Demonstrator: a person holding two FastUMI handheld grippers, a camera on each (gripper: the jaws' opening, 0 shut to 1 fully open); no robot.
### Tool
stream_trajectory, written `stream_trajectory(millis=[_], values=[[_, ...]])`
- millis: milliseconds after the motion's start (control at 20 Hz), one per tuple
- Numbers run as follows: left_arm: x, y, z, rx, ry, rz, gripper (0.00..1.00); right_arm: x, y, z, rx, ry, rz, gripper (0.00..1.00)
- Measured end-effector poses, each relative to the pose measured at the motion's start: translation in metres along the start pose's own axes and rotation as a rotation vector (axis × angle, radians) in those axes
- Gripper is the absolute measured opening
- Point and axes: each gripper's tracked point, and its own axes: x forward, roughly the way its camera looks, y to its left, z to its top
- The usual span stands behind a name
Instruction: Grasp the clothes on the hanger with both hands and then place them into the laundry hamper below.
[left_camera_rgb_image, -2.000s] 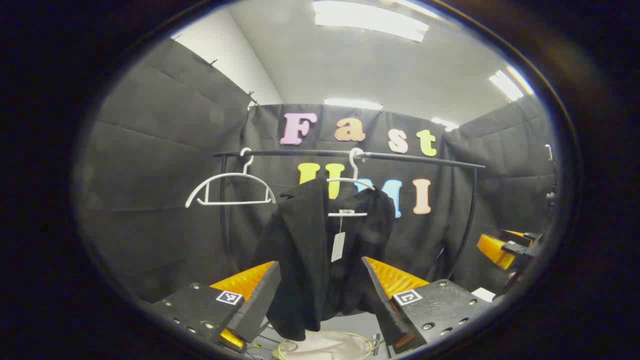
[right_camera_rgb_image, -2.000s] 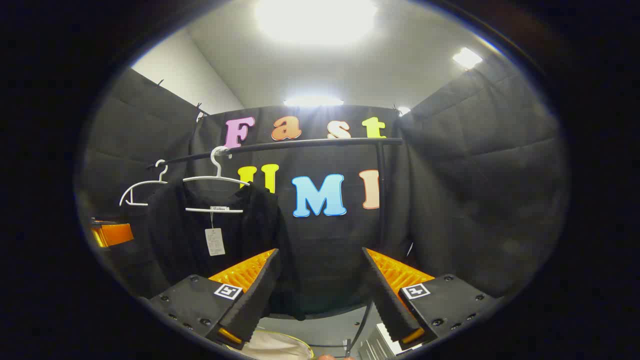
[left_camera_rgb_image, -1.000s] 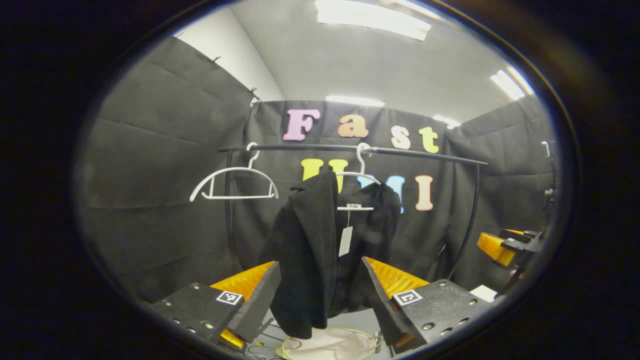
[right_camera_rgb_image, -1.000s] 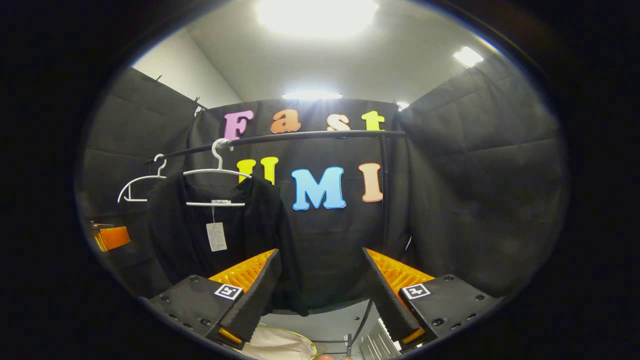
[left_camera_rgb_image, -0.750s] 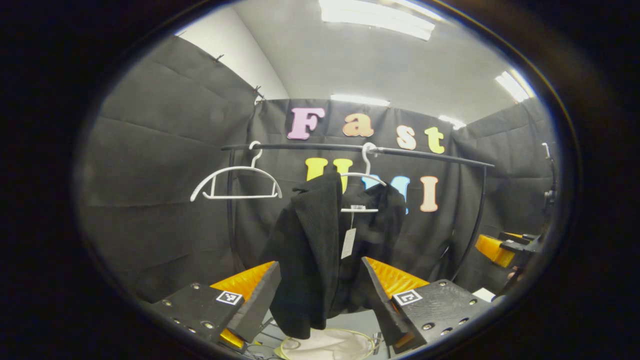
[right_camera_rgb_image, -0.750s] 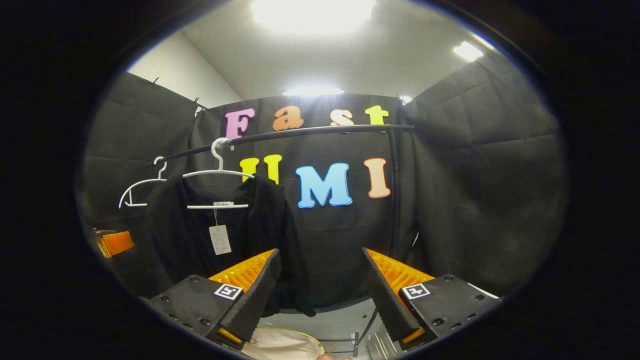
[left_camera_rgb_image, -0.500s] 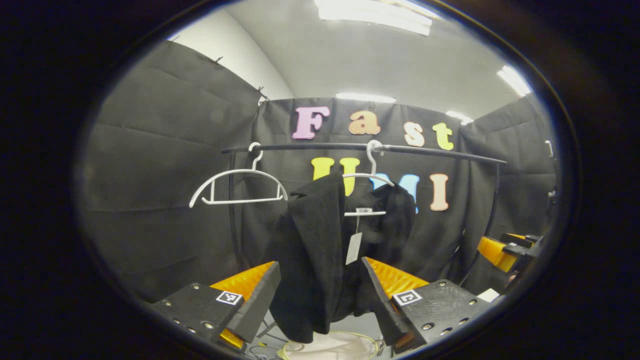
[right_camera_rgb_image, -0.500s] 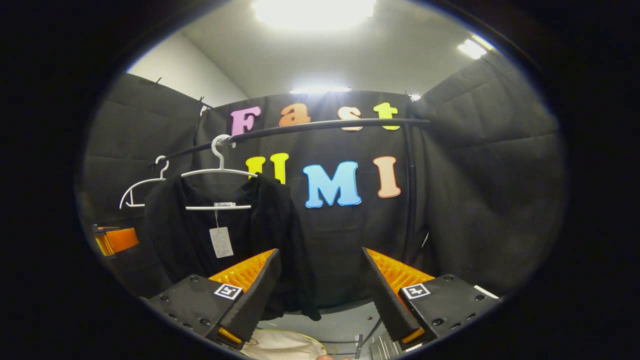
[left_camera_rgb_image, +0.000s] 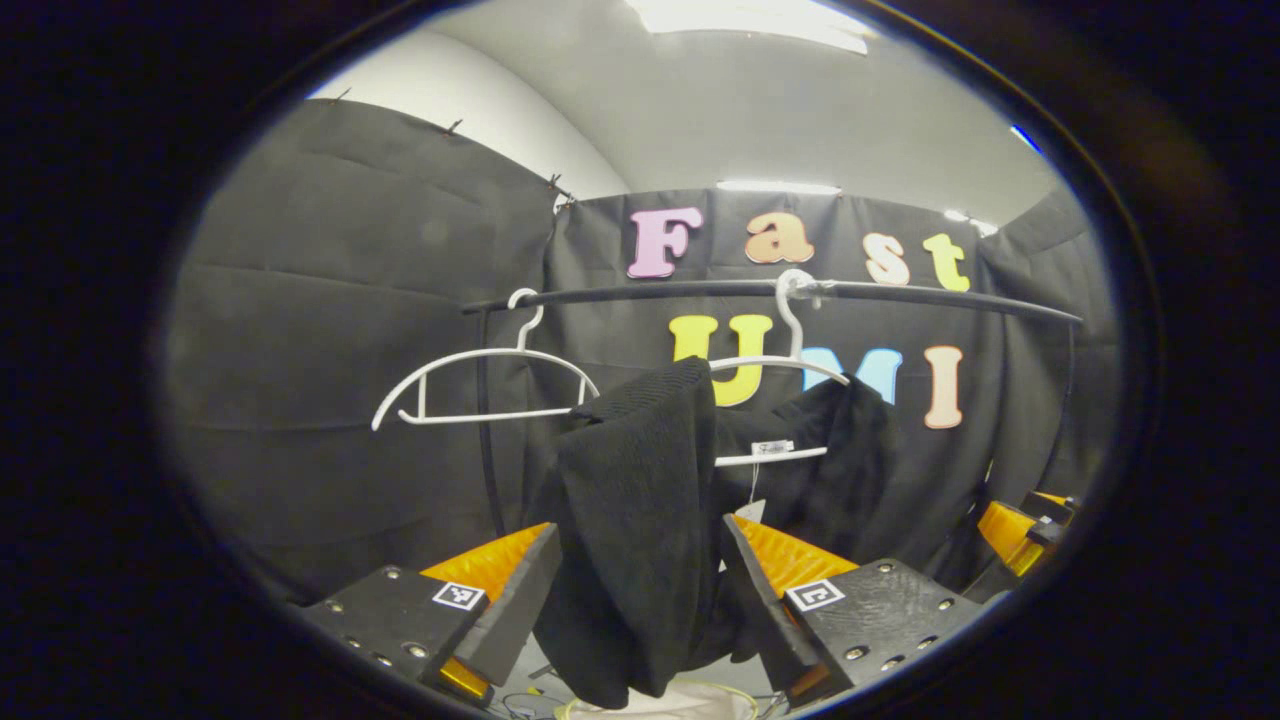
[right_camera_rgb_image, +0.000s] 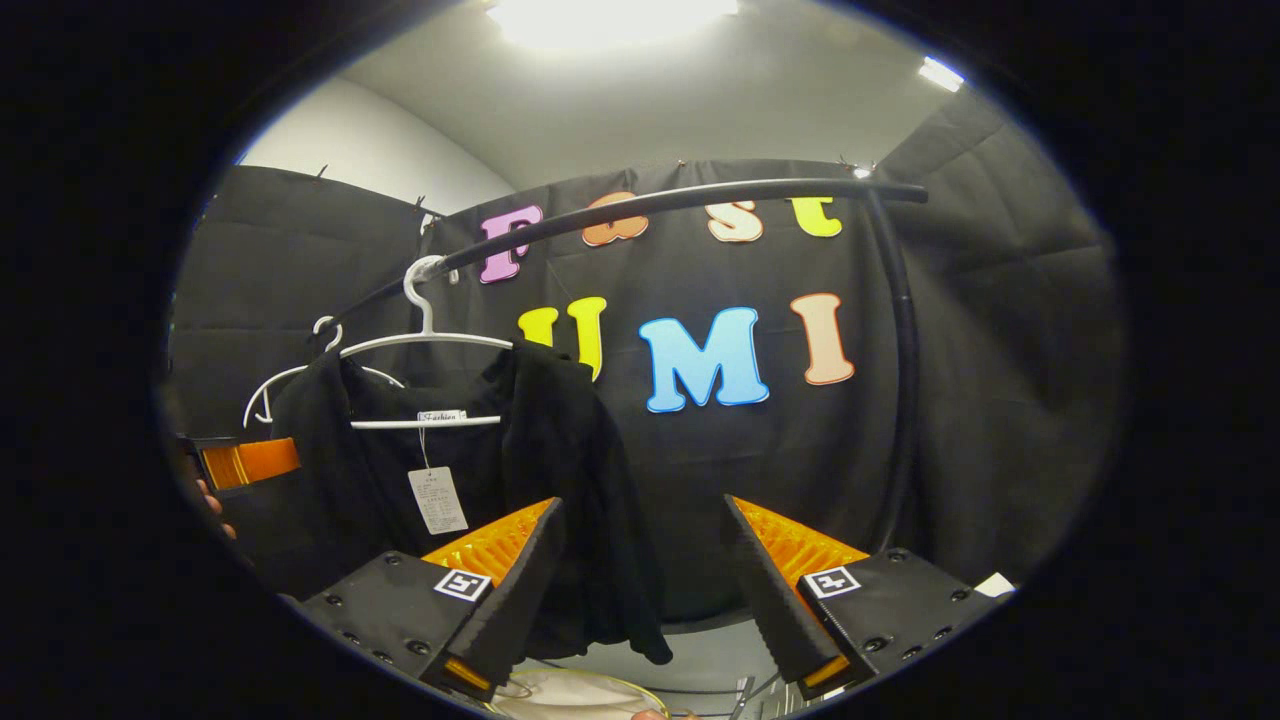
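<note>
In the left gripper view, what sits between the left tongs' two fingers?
In the left gripper view, the black knit garment on the white wire hanger hangs in the gap of the open left tongs, fingers not yet closed on it.

**Count of things on and under the rail**

Two white hangers hang on one black rail: a bare hanger and a hanger carrying clothes. One black garment hangs there, with one paper tag. Below it is one laundry hamper, seen only at its rim. Two hand-held grippers: the left hand-held gripper and the right hand-held gripper, each with two fingers, set apart.
</note>
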Motion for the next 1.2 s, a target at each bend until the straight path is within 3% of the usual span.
stream_trajectory(millis=[500,750,1100,1200], values=[[0.048,-0.012,-0.017,-0.011,0.026,0.154,0.9,0.032,-0.005,-0.018,0.006,0.038,0.139,0.98],[0.065,-0.017,-0.019,0.046,0.031,0.219,0.9,0.04,-0.011,-0.037,0.004,0.09,0.195,0.98],[0.089,-0.014,-0.016,0.103,0.036,0.308,0.9,0.043,-0.029,-0.053,0.023,0.122,0.216,0.98],[0.089,-0.007,-0.014,0.113,0.033,0.327,0.69,0.045,-0.027,-0.058,0.034,0.13,0.217,0.98]])
